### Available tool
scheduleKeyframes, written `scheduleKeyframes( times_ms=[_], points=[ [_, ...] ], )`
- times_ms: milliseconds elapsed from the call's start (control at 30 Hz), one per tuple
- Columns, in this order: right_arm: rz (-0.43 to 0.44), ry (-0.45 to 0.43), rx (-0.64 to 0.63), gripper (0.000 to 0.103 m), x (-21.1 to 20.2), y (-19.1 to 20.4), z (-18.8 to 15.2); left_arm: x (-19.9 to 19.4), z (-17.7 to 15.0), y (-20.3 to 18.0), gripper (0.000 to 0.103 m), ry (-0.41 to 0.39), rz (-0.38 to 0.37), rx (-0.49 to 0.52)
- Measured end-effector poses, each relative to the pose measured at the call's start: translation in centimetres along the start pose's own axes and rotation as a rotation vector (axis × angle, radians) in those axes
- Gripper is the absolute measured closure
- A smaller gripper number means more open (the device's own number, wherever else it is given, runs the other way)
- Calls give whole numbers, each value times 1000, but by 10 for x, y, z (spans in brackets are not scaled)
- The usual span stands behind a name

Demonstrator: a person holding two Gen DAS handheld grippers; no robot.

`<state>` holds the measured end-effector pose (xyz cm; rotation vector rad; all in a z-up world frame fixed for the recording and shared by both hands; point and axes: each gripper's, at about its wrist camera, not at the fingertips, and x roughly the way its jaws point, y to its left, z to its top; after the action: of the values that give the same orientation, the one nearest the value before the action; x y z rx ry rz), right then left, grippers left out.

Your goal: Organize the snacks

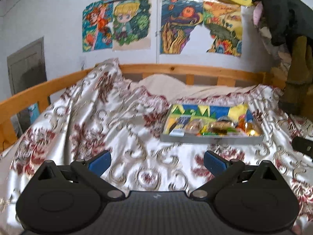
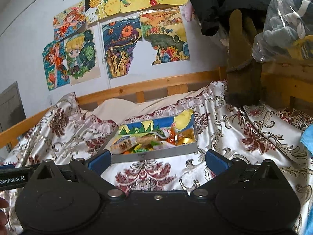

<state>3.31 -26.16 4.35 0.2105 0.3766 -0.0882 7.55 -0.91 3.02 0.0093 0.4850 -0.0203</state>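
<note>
Right wrist view puts the snack box just ahead of my right claw, whose blue pads stand wide apart with nothing between them. My left claw is equally wide and empty, with the box farther off, ahead and to its right. The wrapped snacks lie heaped inside the box, orange and gold wrappers toward its right end.

My worry is the footing: the box sits on a rumpled satin bedspread, which looks slick and soft, so a push on its near wall could slide or tip it and spill the heap. Crinkly wrappers may also slip from the pads.

Behind the box runs the wooden bed rail, then a white wall with children's drawings. Dark clothing hangs above and right of the box.
</note>
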Motion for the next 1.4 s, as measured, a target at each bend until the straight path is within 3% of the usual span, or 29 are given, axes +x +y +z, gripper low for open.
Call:
scheduleKeyframes(
  times_ms=[167,400,733,1400],
  points=[
    [-8,23,-26,1,-7,5,-8,-6,-18,11,0,88,-19,-47],
    [-12,50,-80,1,-13,14,-15,-18,-23,10,0,59,-11,-7],
    [-55,105,-101,1,-7,14,-19,-16,-25,18,0,85,-9,-69],
    [-59,132,-115,1,-2,16,-23,-19,-25,14,0,87,10,-51]
  ],
)
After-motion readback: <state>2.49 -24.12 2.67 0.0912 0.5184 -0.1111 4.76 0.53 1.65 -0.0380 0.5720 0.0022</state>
